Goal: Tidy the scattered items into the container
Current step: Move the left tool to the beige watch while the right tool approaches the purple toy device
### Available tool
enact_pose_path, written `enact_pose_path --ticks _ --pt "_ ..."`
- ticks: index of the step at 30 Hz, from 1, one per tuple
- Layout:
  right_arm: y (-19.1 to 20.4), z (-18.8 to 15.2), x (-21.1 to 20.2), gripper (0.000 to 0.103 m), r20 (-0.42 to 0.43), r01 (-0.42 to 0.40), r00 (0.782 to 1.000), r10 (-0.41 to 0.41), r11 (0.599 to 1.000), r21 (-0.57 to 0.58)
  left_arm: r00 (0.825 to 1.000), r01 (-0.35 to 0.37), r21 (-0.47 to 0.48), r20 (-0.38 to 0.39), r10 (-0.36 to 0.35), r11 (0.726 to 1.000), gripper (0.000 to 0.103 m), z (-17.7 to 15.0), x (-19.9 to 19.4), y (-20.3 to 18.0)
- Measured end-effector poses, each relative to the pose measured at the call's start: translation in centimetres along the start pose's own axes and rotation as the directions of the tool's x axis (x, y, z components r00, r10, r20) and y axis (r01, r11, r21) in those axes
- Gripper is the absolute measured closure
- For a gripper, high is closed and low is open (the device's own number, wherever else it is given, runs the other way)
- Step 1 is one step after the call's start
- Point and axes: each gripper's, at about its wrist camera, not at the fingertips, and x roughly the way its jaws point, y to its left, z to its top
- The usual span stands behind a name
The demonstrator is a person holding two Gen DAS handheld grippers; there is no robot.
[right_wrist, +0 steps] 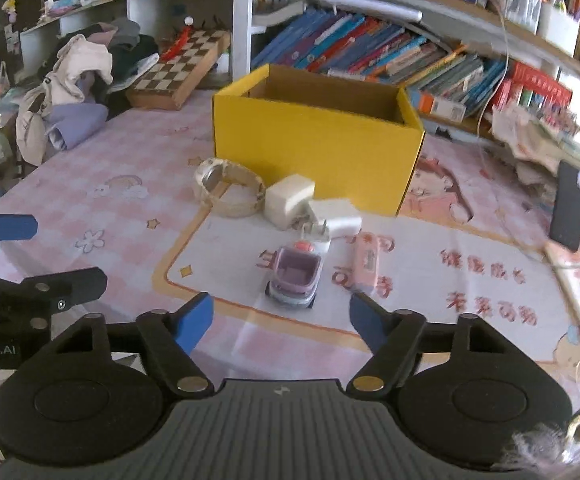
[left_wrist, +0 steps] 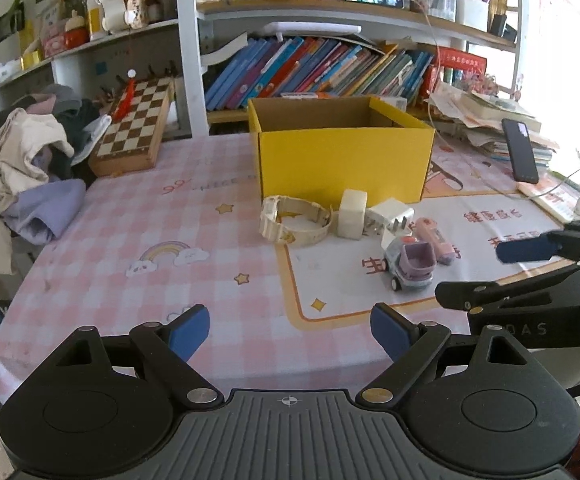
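Grippers first, being nearest. The left gripper point(left_wrist: 290, 332) hangs over the near edge of the table point(left_wrist: 129, 240) with its blue pads spread wide and nothing between them. The right gripper point(right_wrist: 281, 318) is likewise spread and empty, and it points straight at the toy truck point(right_wrist: 294, 276), which stands just beyond its fingertips; that alignment suggests the truck is the item being lined up for a pick, though this is a judgement only.

Scattered items lie in a loose cluster on the tablecloth, all outside the container. The toy truck is nearest. Just beside it, on its right in the right wrist view, lies a pink case point(right_wrist: 366, 262). Behind these lie two white chargers, one point(right_wrist: 290, 200) touching or nearly touching the other point(right_wrist: 336, 216), whose prongs point toward the truck. A cream watch point(right_wrist: 227, 190) lies with its strap curled in a loop, close against the first charger.

Behind the cluster stands the yellow box point(right_wrist: 314, 140), open at the top, placed close enough that each item needs only a short carry. Its floor is hidden from both cameras, so what it holds cannot be told.

Farther back are a chessboard point(left_wrist: 133, 124), a heap of clothes point(left_wrist: 29, 168), a propped phone point(left_wrist: 522, 150) and shelves of books point(left_wrist: 314, 68).
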Motion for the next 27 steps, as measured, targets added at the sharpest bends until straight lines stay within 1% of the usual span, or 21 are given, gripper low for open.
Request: enact_pose_path --ticks 3,8,10,15,18,23,27 --pt "0.0 0.1 1.1 0.035 -0.024 -0.008 1.000 0.008 1.000 0.009 1.000 -0.010 -0.008 -0.016 0.010 1.000 0.013 0.2 0.5 0.1" --pt "-0.1 0.7 2.3 0.035 -0.035 -0.013 0.999 0.014 1.000 0.018 1.000 -0.015 -0.013 -0.023 0.015 1.000 0.013 0.6 1.1 0.4" --pt "-0.3 1.0 2.7 0.036 -0.038 -0.026 0.999 0.027 0.999 0.025 1.000 -0.014 -0.018 -0.022 0.014 1.000 0.010 0.8 1.4 0.6" --pt "-1.2 1.6 3.9 0.045 -0.062 -0.044 0.997 0.047 0.998 0.050 1.000 0.002 -0.021 -0.011 -0.002 1.000 0.010 1.4 2.2 0.7" --pt "-1.5 2.0 4.7 0.045 -0.083 -0.040 0.996 0.044 0.998 0.052 1.000 0.003 -0.007 -0.006 -0.003 1.000 0.010 1.9 2.9 0.7" --pt "-2.1 2.6 6.1 0.045 -0.118 -0.032 0.992 0.038 0.998 0.055 1.000 -0.004 0.038 0.027 0.003 0.999 0.010 2.9 3.9 0.7" --pt "-2.6 3.0 7.1 0.045 -0.137 -0.030 0.990 0.038 0.998 0.061 1.000 -0.003 0.011 0.019 0.003 1.000 0.011 4.1 4.9 1.5"
